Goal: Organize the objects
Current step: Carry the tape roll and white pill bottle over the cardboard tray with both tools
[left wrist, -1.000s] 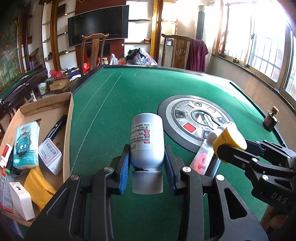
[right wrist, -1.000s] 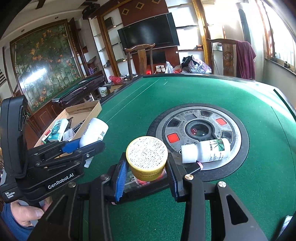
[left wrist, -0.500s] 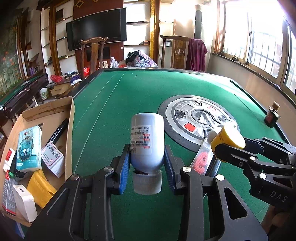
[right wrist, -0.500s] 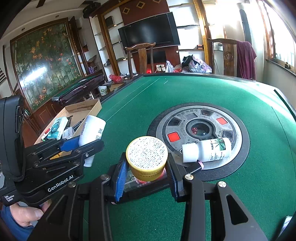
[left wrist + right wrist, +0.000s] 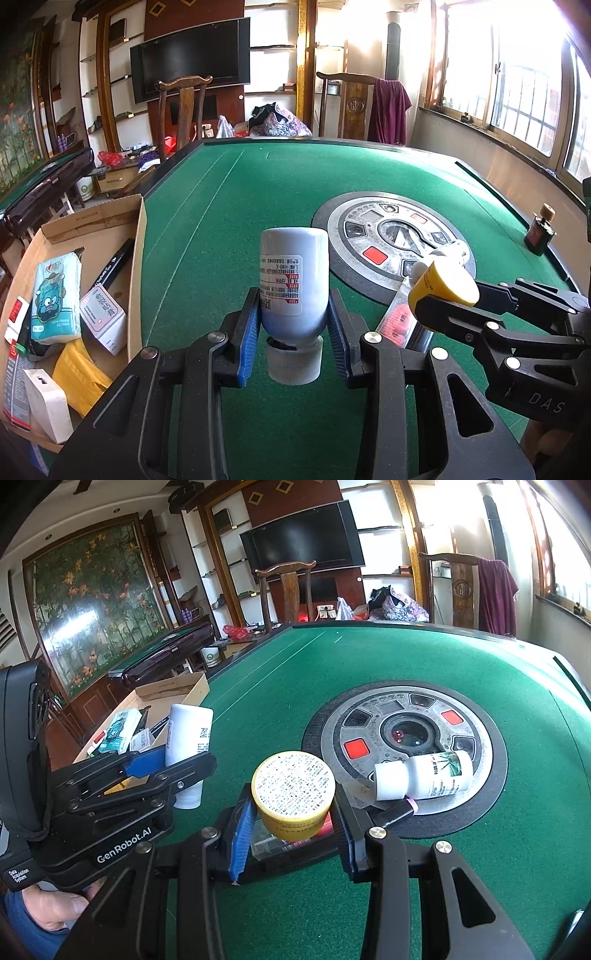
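Note:
My left gripper (image 5: 293,332) is shut on a white bottle (image 5: 293,280), held cap-down above the green felt; it also shows in the right wrist view (image 5: 188,746). My right gripper (image 5: 291,812) is shut on a yellow jar (image 5: 293,794) with a white printed top, seen from the side in the left wrist view (image 5: 443,282). A second white bottle (image 5: 424,779) lies on its side on the round centre panel (image 5: 406,716). A clear packet with red print (image 5: 395,319) lies under the jar.
An open cardboard box (image 5: 107,218) stands at the table's left edge, holding a tissue pack (image 5: 55,295), small boxes and a yellow pouch. A small dark bottle (image 5: 539,230) stands near the right edge. Chairs stand beyond the far edge.
My left gripper has lifted the white bottle a little and moved slightly left toward the box. The right gripper and its jar have barely moved.

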The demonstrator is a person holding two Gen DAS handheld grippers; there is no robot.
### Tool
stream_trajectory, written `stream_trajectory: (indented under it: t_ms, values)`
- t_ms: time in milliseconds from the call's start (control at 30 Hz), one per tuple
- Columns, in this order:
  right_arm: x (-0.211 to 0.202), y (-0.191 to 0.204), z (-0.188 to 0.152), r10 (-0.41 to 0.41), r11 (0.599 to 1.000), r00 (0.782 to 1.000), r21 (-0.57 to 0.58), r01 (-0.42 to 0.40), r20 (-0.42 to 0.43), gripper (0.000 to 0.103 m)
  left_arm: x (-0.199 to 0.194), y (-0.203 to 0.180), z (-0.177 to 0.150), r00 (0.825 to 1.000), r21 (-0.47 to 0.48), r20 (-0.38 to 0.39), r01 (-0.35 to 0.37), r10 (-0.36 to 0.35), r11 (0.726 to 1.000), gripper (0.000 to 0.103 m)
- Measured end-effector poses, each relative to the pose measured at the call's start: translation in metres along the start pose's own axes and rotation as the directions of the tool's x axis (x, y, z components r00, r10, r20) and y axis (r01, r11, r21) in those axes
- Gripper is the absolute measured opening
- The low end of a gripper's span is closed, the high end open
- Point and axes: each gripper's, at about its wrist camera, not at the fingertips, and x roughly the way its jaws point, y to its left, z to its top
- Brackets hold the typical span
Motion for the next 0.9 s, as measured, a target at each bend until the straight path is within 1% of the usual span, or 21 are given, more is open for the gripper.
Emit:
stream_trajectory:
  t_ms: [233,367,600,900]
  values:
    - [-0.003,0.002,0.001,0.0,1.0,1.0,-0.009,0.0,0.013,0.039,-0.002,0.006,0.0,1.0,-0.017,0.004,-0.02,0.02,1.0,0.034]
    - [-0.005,0.003,0.001,-0.004,1.0,1.0,-0.008,0.004,0.018,0.04,-0.013,0.002,0.0,0.998,0.0,0.029,-0.055,0.055,0.998,0.034]
    - [-0.006,0.008,0.001,0.004,1.0,1.0,-0.022,-0.004,0.014,0.039,-0.028,0.0,-0.005,0.998,0.0,0.022,-0.065,0.065,0.998,0.034]
    - [-0.006,0.01,0.0,-0.007,0.999,1.0,-0.038,0.008,0.021,0.04,-0.05,0.01,-0.008,0.995,-0.014,0.045,-0.09,0.091,0.996,0.034]
